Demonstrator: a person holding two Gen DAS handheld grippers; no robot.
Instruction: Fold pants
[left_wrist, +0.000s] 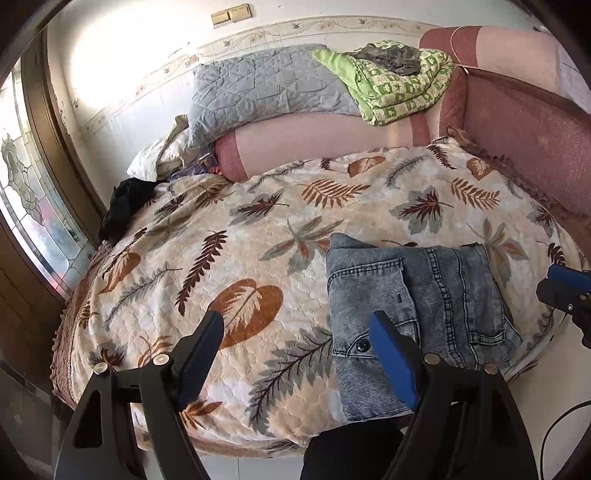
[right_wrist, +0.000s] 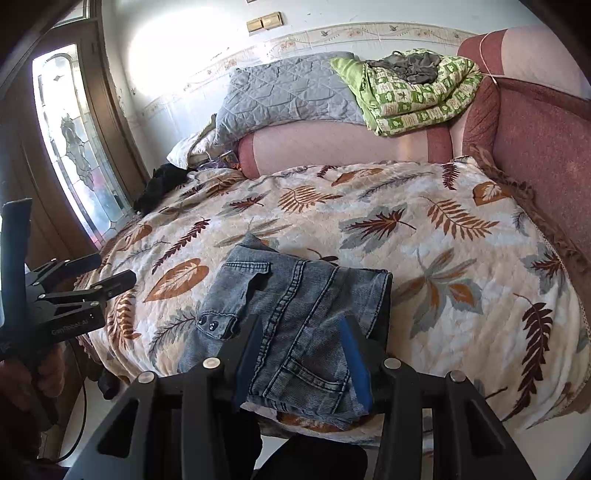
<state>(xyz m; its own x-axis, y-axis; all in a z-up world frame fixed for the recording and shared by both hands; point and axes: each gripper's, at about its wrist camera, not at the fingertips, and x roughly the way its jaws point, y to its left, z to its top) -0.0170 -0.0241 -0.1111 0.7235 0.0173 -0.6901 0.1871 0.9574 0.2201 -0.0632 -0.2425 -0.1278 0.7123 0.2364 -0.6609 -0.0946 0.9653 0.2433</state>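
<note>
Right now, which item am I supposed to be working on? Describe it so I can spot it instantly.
Find the bed's leaf-print blanket. At its near edge, just ahead of the open right gripper, lies the folded pants. It is the only blue denim there, with stitched seams and pockets, unlike the gray quilt and green checked bedding piled at the far side.

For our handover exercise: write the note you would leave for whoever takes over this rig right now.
Left gripper: open, empty, above the leaf-patterned bedspread beside the jeans.
Right gripper: open, empty, over the jeans' near edge.
Faded blue denim jeans: lie folded in a compact stack near the bed's front edge.
Done: folding appears complete.
Left: perhaps tidy the edges, then withdraw.
</note>
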